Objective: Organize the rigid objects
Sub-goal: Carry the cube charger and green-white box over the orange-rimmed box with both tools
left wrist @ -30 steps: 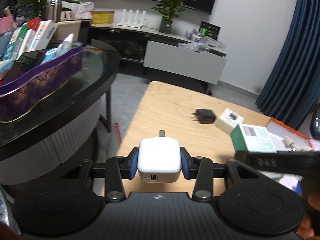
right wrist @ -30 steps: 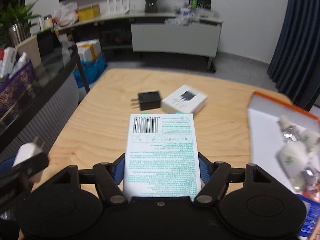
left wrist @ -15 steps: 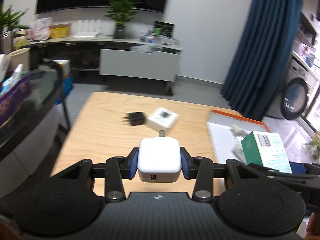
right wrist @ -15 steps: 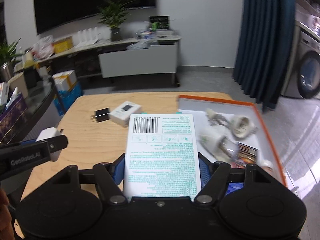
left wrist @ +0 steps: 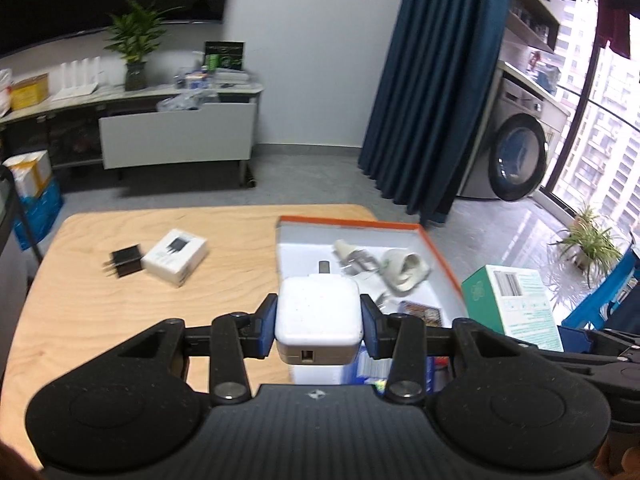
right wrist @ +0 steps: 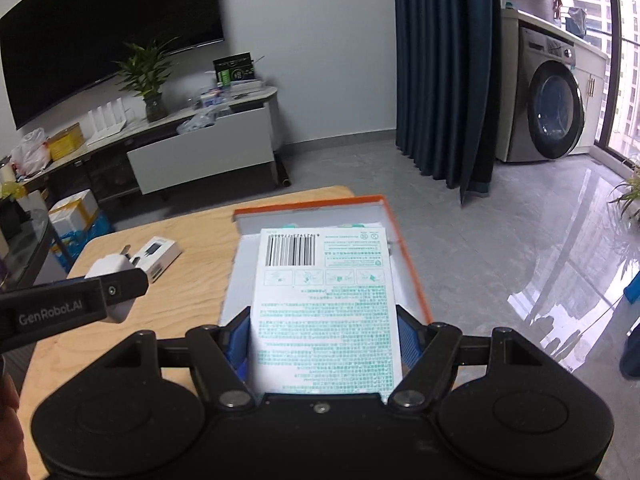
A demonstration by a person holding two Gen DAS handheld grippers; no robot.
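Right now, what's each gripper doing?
Left gripper: shut on the white charger.
Right gripper: shut on the green-print box.

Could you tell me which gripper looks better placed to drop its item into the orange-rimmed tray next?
Probably the right gripper: its green-printed box already hangs over the tray. The left gripper, holding the white charger, sits nearer the tray's edge.

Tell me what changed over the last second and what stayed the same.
Both grippers swung from the table's left side toward the orange-rimmed box, which now lies ahead of them. Nothing was grasped or released: the left gripper still clamps the white charger, the right gripper the green-printed box.
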